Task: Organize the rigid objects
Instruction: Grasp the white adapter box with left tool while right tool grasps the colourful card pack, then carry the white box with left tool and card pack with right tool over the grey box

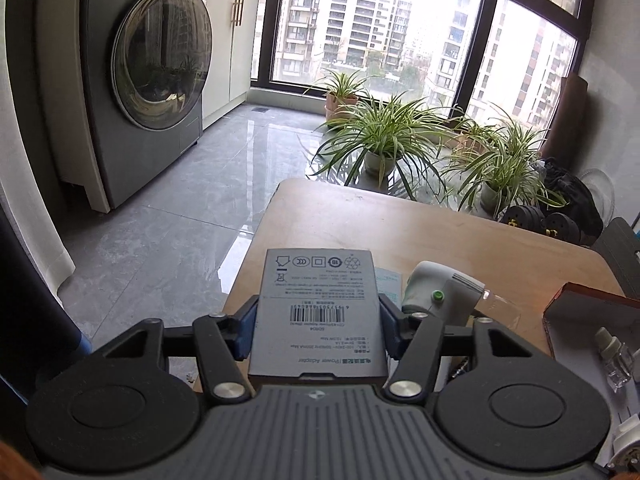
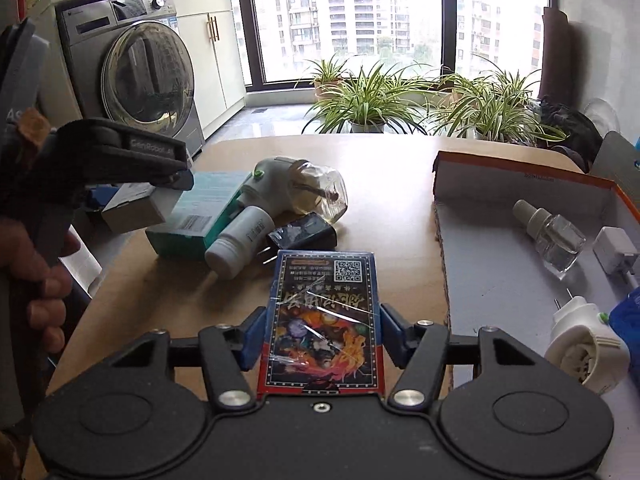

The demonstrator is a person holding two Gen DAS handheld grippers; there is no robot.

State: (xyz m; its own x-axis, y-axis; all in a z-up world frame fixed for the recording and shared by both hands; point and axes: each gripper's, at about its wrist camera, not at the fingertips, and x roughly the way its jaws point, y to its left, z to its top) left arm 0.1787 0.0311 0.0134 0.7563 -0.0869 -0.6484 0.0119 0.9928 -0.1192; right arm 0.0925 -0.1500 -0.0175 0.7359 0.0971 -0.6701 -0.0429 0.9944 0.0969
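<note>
Both hands are loaded. The left gripper [image 1: 318, 330] has its fingers clamped on the flanks of a grey power adapter box [image 1: 316, 316], whose long axis runs straight out along the fingers, barcode face up. The right gripper [image 2: 320, 338] has its blue pads against the two long sides of a colourful card pack [image 2: 322, 320], also lying lengthwise between the fingers and held just above the worktop [image 2: 384, 200].

The relation that matters is sideways: the open cardboard tray [image 2: 520, 248], the likely destination, lies to the right of both hands. Seen from the right wrist, its torn near wall stands just beside the card pack's right edge — the right hand is clearly the nearer one. The left gripper is at the worktop's left margin, well apart from the tray, with the loose pile in between: a teal box [image 2: 200, 208], a white bottle [image 2: 240, 240], a black charger [image 2: 304, 234] and a plug-in vaporiser [image 2: 296, 188].

Inside the tray a small clear bottle [image 2: 554, 234], a white plug [image 2: 614, 250] and a white plug-in unit [image 2: 584, 348] sit toward the right side — the left strip of its floor is bare, enough room, I judge, for the pack laid lengthwise. The wall needs clearing first, so a lift before the sideways move seems wise.
</note>
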